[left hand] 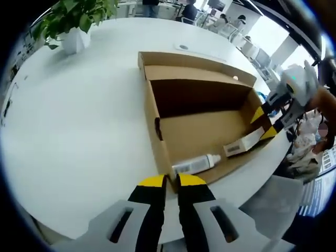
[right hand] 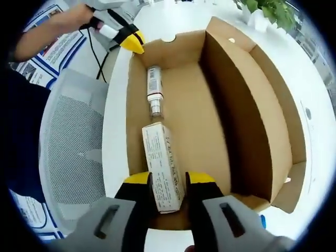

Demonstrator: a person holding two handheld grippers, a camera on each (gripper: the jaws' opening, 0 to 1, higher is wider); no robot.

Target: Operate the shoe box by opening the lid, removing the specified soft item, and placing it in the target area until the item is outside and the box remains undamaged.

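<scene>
Desk (left hand: 79, 131): white, round, carrying the shoe box.
Shoe box (left hand: 210, 128): lid already open, walls looking intact.
Carton (right hand: 164, 167): inside the box, between the right hand-held gripper (right hand: 169, 184) jaws, apparently grasped, not yet lifted out.
Tube (left hand: 195, 165): lying inside, near wall.
Left hand-held gripper (left hand: 172, 182): nearly clenched on the box's near wall.
Remaining: lifting out, placing.

- This looks like an office.
- A big white round desk (left hand: 79, 131) has a potted plant (left hand: 73, 23) near its far edge.
- A grey mesh chair (right hand: 73, 152) stands beside the desk.
- More desks and seated people (left hand: 189, 10) show far behind.
</scene>
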